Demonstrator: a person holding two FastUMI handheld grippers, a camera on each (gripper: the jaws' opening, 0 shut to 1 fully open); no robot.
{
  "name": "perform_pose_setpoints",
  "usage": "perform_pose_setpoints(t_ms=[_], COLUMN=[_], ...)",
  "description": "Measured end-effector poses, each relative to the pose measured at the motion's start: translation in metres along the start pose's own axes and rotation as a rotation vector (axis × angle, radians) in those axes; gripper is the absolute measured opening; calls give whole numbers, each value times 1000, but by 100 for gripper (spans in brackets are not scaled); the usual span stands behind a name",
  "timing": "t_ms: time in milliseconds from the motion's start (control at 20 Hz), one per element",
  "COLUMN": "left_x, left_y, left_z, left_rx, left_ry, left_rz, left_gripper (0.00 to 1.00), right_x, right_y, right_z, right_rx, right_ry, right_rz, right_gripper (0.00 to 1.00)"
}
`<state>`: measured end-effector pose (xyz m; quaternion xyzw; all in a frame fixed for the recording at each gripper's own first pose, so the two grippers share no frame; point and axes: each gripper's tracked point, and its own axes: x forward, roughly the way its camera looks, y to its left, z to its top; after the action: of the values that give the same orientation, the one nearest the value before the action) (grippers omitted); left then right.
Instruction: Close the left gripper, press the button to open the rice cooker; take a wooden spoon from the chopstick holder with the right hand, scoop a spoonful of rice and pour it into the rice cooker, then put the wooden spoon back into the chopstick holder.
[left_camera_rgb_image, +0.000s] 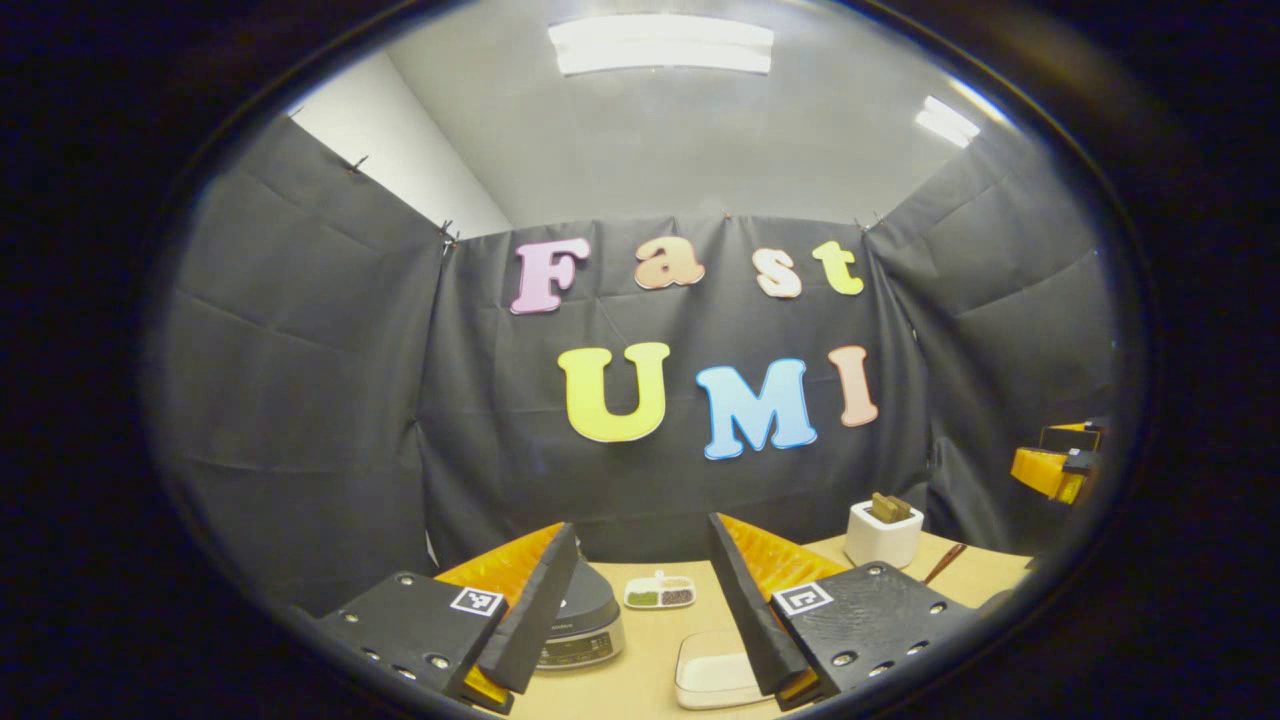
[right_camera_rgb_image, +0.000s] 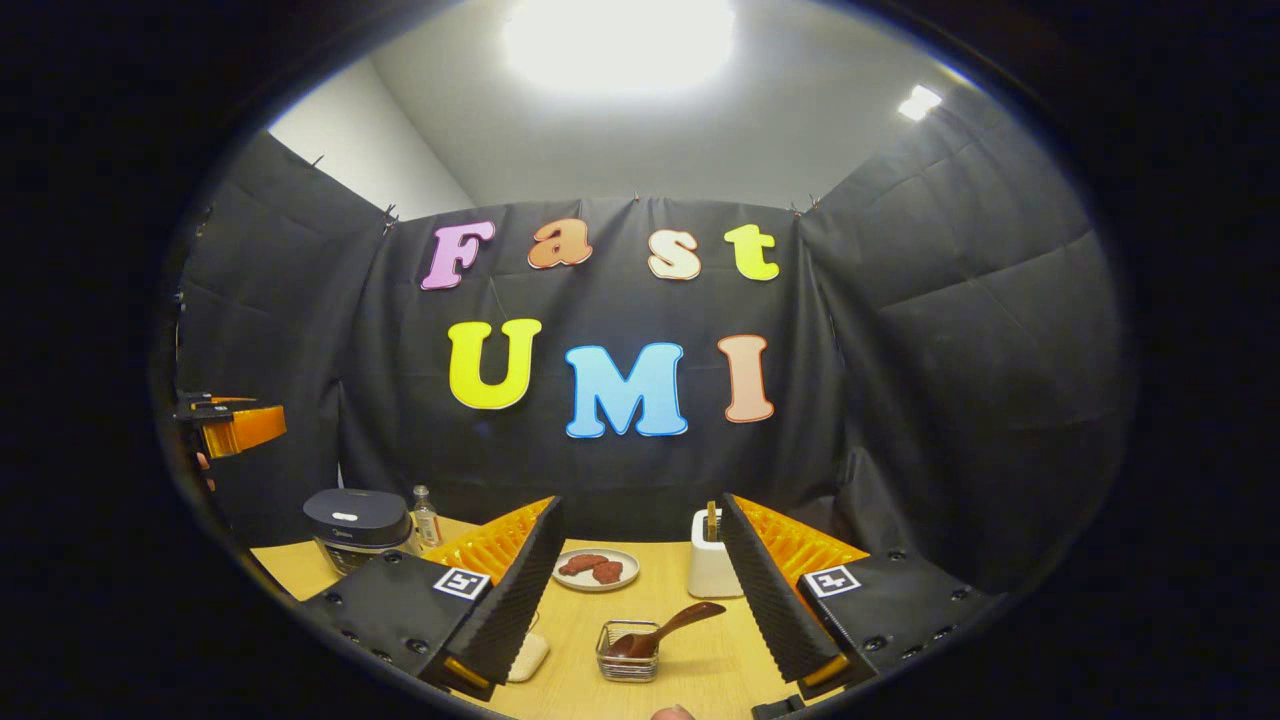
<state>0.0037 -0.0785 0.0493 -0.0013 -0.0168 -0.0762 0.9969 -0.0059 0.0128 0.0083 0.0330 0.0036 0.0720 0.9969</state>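
At the lower centre of the left gripper view, the left tool (left_camera_rgb_image: 640, 610) is held spread wide and empty above the counter (left_camera_rgb_image: 650, 640). The rice cooker (left_camera_rgb_image: 585, 620), lid down, is seen at lower left, partly behind one finger. In the right gripper view, the right tool (right_camera_rgb_image: 640, 600) is likewise spread and empty. The chopstick holder (right_camera_rgb_image: 712, 565) stands at lower centre, and a wooden spoon (right_camera_rgb_image: 665, 630) rests in a small basket (right_camera_rgb_image: 627, 650) of rice near the bottom. The first step is judged pending: the left fingers should be brought fully together before the cooker's button is approached, then pressed squarely downward with the joined tips.
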Motion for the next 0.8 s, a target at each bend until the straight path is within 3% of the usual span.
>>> perform_pose_setpoints(t_ms=[300,800], left_x=[-20,-35], left_y=[31,33], left_z=[9,5], left_rx=[-35,-68], left_ry=[-15,-20], left_rz=[-10,-87], left_gripper=[82,82], right_x=[-26,-52], right_y=[21,40], right_z=[12,22], right_rx=[-23,-28], right_ry=[-17,-21], right_rz=[-28,-68], right_gripper=[98,98])
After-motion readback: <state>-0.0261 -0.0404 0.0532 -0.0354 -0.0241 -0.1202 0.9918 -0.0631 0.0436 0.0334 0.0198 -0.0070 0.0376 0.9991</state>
